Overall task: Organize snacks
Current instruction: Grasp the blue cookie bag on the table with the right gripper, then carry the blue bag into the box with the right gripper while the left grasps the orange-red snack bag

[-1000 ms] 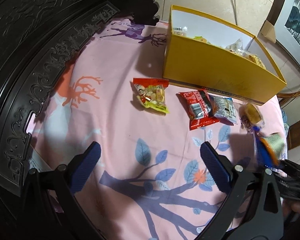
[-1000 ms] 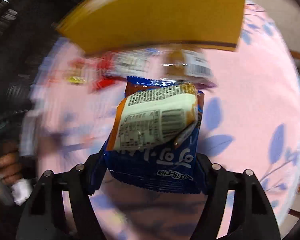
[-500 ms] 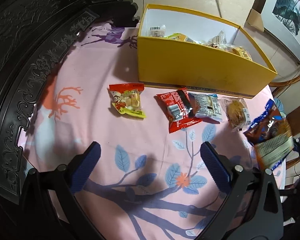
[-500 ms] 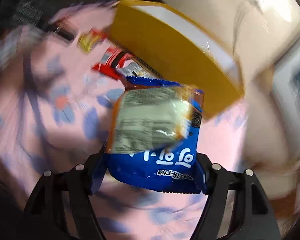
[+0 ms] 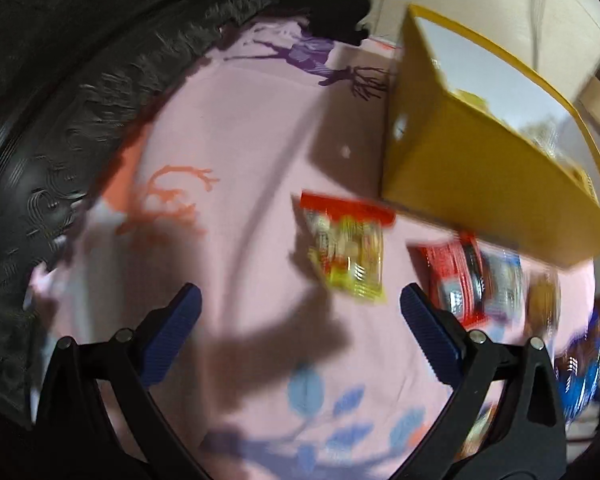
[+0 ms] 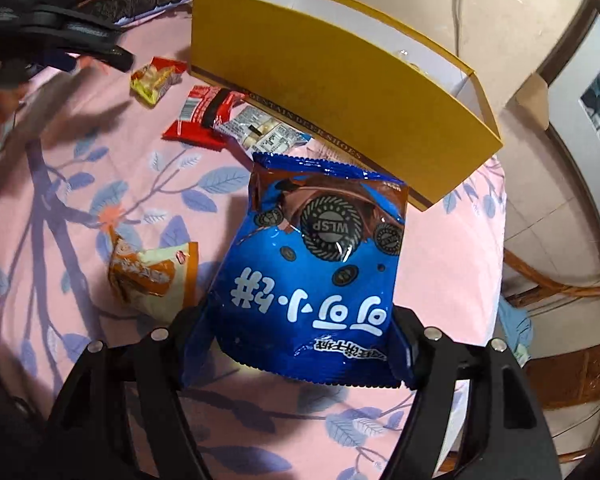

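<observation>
My right gripper (image 6: 296, 344) is shut on a blue cookie bag (image 6: 320, 264) and holds it above the pink cloth, just in front of the yellow box (image 6: 340, 92). An orange-and-white snack pack (image 6: 152, 276) lies on the cloth left of the bag. My left gripper (image 5: 296, 336) is open and empty over the cloth, near a red-and-yellow snack pack (image 5: 346, 248). A red pack (image 5: 452, 276) and a clear-wrapped pack (image 5: 500, 280) lie by the yellow box (image 5: 480, 176). The left view is blurred.
A dark carved wooden frame (image 5: 60, 152) curves round the cloth's left side. The cloth's right edge (image 6: 496, 240) drops to a tiled floor, with a wooden chair (image 6: 560, 292) there. Several snacks lie inside the box.
The orange-and-white pack that lay on the blue bag now lies on the cloth. The right gripper has steadied facing the box. The left gripper has swung lower, closer to the red-and-yellow pack.
</observation>
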Demonstrator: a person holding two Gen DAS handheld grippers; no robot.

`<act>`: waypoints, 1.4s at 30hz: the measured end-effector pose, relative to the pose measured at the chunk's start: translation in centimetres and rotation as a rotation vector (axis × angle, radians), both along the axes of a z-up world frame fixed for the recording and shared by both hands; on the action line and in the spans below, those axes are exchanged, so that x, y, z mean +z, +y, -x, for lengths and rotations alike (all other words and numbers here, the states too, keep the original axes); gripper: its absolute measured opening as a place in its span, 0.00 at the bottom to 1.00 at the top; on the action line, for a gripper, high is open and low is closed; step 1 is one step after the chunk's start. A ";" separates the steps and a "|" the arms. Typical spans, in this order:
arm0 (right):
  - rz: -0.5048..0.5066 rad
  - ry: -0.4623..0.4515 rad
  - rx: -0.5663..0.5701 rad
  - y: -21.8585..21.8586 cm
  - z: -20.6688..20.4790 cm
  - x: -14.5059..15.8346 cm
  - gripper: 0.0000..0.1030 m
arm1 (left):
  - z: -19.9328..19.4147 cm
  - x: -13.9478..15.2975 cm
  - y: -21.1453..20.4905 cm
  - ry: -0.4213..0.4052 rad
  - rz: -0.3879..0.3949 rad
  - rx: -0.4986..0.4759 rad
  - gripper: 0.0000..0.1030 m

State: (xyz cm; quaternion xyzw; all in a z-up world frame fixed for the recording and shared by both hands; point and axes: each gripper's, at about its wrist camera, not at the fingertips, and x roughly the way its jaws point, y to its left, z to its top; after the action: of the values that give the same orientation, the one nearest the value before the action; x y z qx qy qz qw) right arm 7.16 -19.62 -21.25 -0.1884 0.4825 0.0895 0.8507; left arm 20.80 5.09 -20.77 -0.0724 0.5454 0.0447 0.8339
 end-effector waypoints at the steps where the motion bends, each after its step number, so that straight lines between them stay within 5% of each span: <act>1: -0.016 0.003 -0.014 -0.1 -0.1 0.2 0.71 | -1.3 -0.7 -0.1 0.010 0.014 -0.005 0.98; 5: -0.040 -0.013 -0.045 -0.6 -0.1 0.6 0.71 | -4.3 -3.3 -1.7 0.068 -0.019 -0.054 0.98; 8: -0.043 -0.020 -0.058 -0.9 -0.1 0.9 0.71 | -4.8 -4.9 -2.7 0.100 -0.067 -0.072 0.87; 12: -0.061 -0.012 -0.082 -1.5 -0.2 0.8 0.71 | -3.8 -4.1 -2.9 0.045 -0.072 -0.100 0.45; 13: -0.065 -0.011 -0.086 -1.5 -0.3 0.8 0.71 | -3.7 -3.9 -2.7 0.044 -0.063 -0.099 0.42; 22: -0.095 -0.036 -0.085 -1.6 0.1 1.3 0.71 | 1.3 -0.9 0.2 -0.033 0.139 -0.052 0.39; 30: -0.112 -0.065 -0.061 -1.3 0.4 2.5 0.71 | 5.5 3.5 -0.6 -0.098 0.215 -0.110 0.39; 42: -0.181 -0.250 -0.059 -2.1 -2.7 10.1 0.71 | 1.5 12.3 -6.2 -0.284 0.251 -0.266 0.39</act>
State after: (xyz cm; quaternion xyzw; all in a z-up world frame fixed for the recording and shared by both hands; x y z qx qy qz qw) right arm 9.83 -21.71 -11.13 -0.1063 0.3681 0.0836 0.9199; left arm 19.27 -1.08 -8.43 -0.1085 0.4288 -0.1445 0.8852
